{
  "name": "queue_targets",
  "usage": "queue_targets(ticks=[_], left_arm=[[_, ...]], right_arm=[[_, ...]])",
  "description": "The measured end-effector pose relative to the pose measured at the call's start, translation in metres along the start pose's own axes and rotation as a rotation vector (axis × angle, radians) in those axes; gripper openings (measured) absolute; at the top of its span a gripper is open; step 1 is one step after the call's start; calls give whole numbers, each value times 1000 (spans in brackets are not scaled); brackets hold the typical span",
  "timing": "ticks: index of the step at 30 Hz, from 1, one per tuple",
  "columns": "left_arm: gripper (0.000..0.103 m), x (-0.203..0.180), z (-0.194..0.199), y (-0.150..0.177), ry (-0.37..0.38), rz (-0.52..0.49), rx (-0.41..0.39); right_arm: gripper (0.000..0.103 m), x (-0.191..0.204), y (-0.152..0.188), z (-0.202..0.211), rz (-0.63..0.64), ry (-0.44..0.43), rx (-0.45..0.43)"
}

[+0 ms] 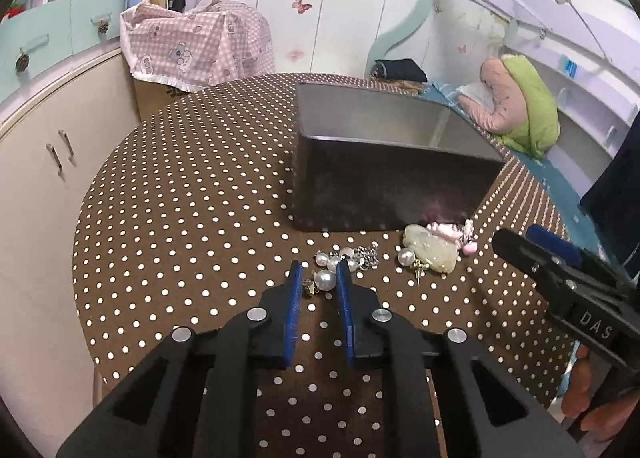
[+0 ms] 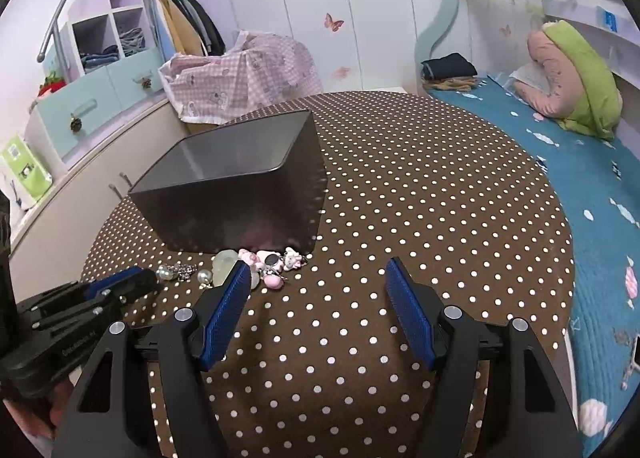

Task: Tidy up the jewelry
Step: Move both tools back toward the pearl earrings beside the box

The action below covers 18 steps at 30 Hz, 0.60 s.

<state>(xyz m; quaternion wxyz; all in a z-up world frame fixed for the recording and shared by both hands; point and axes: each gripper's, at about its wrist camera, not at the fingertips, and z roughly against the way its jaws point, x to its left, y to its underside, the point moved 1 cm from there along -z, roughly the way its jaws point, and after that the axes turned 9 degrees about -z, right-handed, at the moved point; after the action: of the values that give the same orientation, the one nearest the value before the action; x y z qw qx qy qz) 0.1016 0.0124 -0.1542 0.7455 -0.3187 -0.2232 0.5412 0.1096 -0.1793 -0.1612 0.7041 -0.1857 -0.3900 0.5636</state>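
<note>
The left gripper (image 1: 319, 278) has its fingers closed on a pearl earring (image 1: 324, 280) lying dead ahead — the metal tin (image 1: 392, 194) sits beyond; the right gripper (image 2: 316, 282) stands apart, empty.

Both grippers, left gripper (image 1: 319, 272) and right gripper (image 2: 316, 272), have black frames, ribbed blue finger pads and silver round rivets; white lettering, perhaps "DAS", marks one.

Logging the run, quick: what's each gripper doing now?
Left gripper: closed on a pearl earring.
Right gripper: open, holding nothing.
</note>
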Motion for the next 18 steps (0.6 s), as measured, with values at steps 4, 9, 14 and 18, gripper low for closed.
queue_targets(ticks=[4,9,14,18], left_arm=[[16,16,9,-4,-2,40,-22],[16,32,21,-12,-12,73,-56],[16,39,25,-10,-26,83,-61],[16,44,27,-6,-26,94,-63]], right_arm=[[68,0,-1,3,-6,-1,-4],[68,4,0,9,9,-58,5],[68,40,6,10,111,-177,43],[64,71,11,5,197,-227,65]])
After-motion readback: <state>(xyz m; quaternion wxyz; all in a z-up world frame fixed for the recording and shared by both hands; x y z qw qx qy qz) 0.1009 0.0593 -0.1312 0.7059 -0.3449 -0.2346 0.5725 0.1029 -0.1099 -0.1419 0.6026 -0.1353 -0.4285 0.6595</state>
